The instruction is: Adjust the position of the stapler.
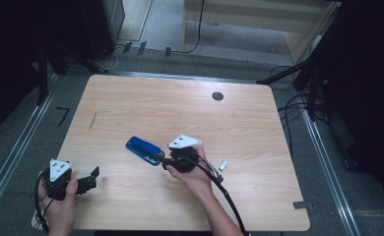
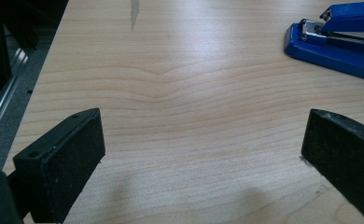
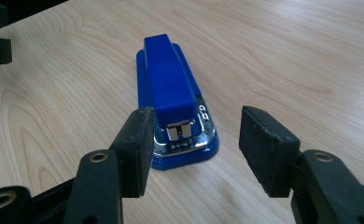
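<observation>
Our right gripper (image 3: 194, 140) stands open at the stapler's (image 3: 173, 93) front end, one pad beside it. Our left gripper (image 2: 201, 154) hangs open over bare table (image 1: 180, 103). A small white piece (image 1: 223, 165) lies nearby, blocking nothing.

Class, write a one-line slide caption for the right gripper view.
Right gripper, open, straddles the front end of a blue stapler on a wooden table.

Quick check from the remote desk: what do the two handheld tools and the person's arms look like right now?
Both are black two-jaw tools with flat rectangular pads, each topped by a grey three-cornered plate with dark dots. The left tool trails a thin cable, the right tool a thick black cable. Both forearms are bare, with no sleeves in sight.
</observation>
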### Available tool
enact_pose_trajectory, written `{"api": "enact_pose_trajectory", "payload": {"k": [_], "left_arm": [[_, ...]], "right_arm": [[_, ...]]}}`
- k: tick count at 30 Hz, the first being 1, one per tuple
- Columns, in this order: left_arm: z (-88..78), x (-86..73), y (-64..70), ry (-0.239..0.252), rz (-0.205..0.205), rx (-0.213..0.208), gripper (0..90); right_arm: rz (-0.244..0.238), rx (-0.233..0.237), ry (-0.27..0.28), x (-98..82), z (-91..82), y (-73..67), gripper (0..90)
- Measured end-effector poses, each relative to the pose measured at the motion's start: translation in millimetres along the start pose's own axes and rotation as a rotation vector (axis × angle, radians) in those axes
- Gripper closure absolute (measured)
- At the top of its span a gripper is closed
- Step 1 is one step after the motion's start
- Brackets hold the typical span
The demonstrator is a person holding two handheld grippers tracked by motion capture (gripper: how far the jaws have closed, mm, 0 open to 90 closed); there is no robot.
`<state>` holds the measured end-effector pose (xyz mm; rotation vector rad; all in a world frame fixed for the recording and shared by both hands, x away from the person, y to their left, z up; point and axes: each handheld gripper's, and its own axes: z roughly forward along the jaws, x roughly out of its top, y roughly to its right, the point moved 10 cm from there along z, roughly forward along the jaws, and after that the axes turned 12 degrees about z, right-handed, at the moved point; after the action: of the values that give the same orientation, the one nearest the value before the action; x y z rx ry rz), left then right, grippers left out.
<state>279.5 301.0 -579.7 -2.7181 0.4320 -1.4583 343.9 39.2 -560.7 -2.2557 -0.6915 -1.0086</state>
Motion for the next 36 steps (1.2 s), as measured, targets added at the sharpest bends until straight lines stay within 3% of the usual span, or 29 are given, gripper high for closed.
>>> {"api": "enact_pose_trajectory", "payload": {"k": [5,20,36], "left_arm": [[0.0,0.0,0.0,0.0,0.0,0.0,0.0],[0.2,0.0,0.4,0.0,0.0,-0.004,0.0],[0.6,-0.2,0.4,-0.003,0.001,-0.004,0.0]], "right_arm": [[-0.004,0.018,-0.027,-0.5,8.4,-6.2,51.5],[-0.032,-0.012,-0.054,2.1,36.6,-12.0,59.2],[-0.018,-0.011,-0.024,3.9,58.0,-16.5,61.1]]}}
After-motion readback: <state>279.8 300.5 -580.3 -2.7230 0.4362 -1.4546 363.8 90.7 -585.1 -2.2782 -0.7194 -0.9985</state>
